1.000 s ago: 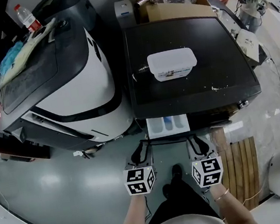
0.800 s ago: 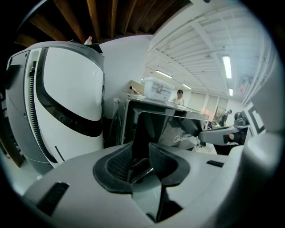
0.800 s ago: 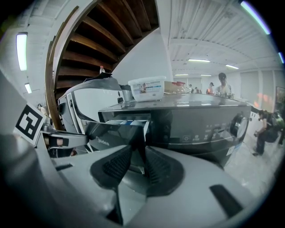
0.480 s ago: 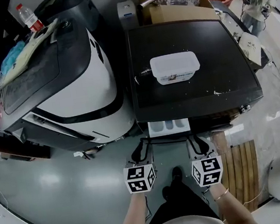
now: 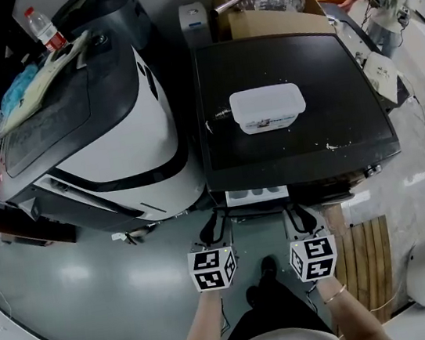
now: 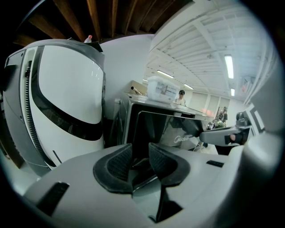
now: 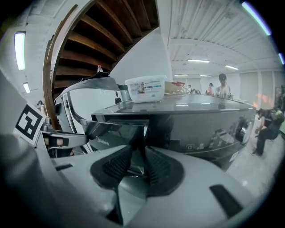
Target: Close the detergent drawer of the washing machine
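If the left gripper (image 6: 141,158) and right gripper (image 7: 137,160), fingers slightly apart and clamping nothing, push unevenly, the nearly shut detergent drawer (image 5: 256,193) may jam askew.

Bright, even light; fisheye-warped edges

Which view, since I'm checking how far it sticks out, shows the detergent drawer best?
The head view: from above, the detergent drawer juts slightly from the washing machine, white compartments visible. The right gripper view and left gripper view show mainly its dark front panel, not its depth.
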The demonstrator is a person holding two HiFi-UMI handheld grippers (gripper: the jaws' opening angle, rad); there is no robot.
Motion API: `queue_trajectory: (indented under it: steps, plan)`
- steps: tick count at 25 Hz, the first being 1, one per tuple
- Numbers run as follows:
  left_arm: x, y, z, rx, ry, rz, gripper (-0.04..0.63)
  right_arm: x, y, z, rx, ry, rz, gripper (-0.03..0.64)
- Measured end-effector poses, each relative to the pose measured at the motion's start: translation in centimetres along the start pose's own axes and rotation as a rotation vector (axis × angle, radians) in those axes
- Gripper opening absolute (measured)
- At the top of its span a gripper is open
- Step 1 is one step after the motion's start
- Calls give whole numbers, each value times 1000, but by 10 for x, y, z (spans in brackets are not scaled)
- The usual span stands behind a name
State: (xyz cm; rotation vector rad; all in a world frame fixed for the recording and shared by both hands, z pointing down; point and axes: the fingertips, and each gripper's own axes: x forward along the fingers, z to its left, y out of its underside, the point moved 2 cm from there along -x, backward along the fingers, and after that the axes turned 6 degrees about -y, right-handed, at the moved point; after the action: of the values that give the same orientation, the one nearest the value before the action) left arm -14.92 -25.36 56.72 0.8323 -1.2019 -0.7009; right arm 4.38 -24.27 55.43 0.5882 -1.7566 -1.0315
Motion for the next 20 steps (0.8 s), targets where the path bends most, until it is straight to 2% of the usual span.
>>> queue_trajectory:
  steps: [20]
  plan:
    - [22,-14,5,-3,-10,-5,94,20,-15,-10,23,27,-13,104]
